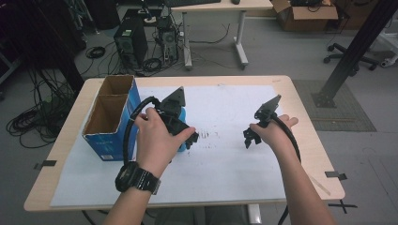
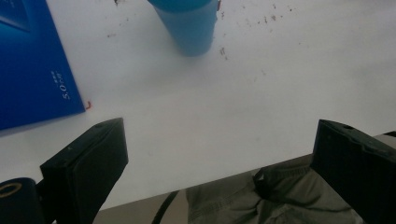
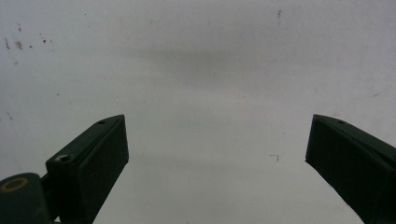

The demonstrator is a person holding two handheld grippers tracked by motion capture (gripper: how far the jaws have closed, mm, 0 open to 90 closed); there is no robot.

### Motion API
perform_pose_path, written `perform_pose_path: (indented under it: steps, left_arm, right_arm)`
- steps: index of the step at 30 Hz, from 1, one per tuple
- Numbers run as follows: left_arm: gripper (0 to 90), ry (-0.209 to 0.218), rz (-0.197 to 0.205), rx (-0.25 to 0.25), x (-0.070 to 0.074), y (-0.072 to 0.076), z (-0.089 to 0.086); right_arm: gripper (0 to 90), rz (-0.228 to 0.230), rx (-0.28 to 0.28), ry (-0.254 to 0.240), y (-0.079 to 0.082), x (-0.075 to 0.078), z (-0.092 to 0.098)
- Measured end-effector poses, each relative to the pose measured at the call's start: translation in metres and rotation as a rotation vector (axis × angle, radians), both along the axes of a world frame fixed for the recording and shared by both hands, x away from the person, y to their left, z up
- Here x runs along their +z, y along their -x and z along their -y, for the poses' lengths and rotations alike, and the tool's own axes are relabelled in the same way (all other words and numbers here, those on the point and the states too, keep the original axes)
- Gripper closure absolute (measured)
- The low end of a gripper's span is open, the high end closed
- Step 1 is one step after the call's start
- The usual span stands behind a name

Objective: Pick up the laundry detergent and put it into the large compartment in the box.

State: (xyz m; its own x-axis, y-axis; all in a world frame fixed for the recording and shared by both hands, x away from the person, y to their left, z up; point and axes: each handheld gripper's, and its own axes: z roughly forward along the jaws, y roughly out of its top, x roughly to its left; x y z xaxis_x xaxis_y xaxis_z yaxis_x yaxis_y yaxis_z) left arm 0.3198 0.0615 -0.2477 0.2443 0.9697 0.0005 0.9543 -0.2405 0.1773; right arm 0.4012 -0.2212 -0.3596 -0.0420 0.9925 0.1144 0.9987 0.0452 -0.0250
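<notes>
White paper sheet (image 1: pixel 225 164) is covering most of the wooden table (image 1: pixel 307 140), and you're working over its middle. At the left edge, the blue cardboard box (image 1: pixel 110 140) is standing open-topped, its two compartments looking empty. Just right of it, the light blue cup (image 2: pixel 189 28) is standing on the sheet, partly hidden behind your left hand in the high view. Your left gripper (image 2: pixel 219 154) is hovering just short of that cup with jaws spread wide and nothing between them. Your right gripper (image 3: pixel 217 149) is hanging well apart to the right, jaws likewise released, over bare paper. Judging by this, you're only starting: the cup isn't grasped yet, so closing in on it and whatever follows are all left.
</notes>
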Motion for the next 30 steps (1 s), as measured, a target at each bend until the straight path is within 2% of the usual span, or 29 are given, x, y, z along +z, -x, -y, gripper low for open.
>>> perform_pose_path:
  steps: [9,11,13,18,21,22,27,28,30]
  left_arm:
    - [4.3,-0.011,-0.001,0.016,0.002,-0.005,0.002]
    - [4.6,-0.024,0.003,0.019,0.002,-0.008,0.003]
    - [3.9,-0.070,0.031,0.032,0.006,-0.011,0.006]
    - [4.0,-0.042,0.025,0.037,0.015,-0.021,0.006]
    - [4.1,-0.041,0.023,0.046,0.018,-0.025,0.006]
    - [4.0,-0.041,0.022,0.054,0.020,-0.031,0.006]
    - [4.1,-0.027,0.011,0.075,0.021,-0.043,0.004]
    - [4.1,-0.022,0.002,0.092,0.021,-0.050,0.002]
    - [4.2,-0.020,-0.002,0.099,0.020,-0.053,0.001]
  right_arm:
    - [6.4,-0.002,0.015,-0.005,0.001,0.002,0.003]
    - [6.4,-0.001,0.017,-0.007,0.001,0.002,0.003]
    - [6.4,0.004,0.022,-0.010,0.001,0.002,0.004]
    - [6.5,0.007,0.023,-0.013,0.002,0.003,0.008]
    - [6.5,0.010,0.026,-0.012,0.002,0.005,0.009]
    - [6.5,0.016,0.030,-0.013,0.003,0.006,0.009]
    - [6.5,0.028,0.048,-0.014,0.004,0.010,0.008]
    - [6.4,0.030,0.050,-0.013,0.004,0.012,0.008]
    - [6.5,0.034,0.055,-0.009,0.004,0.013,0.008]
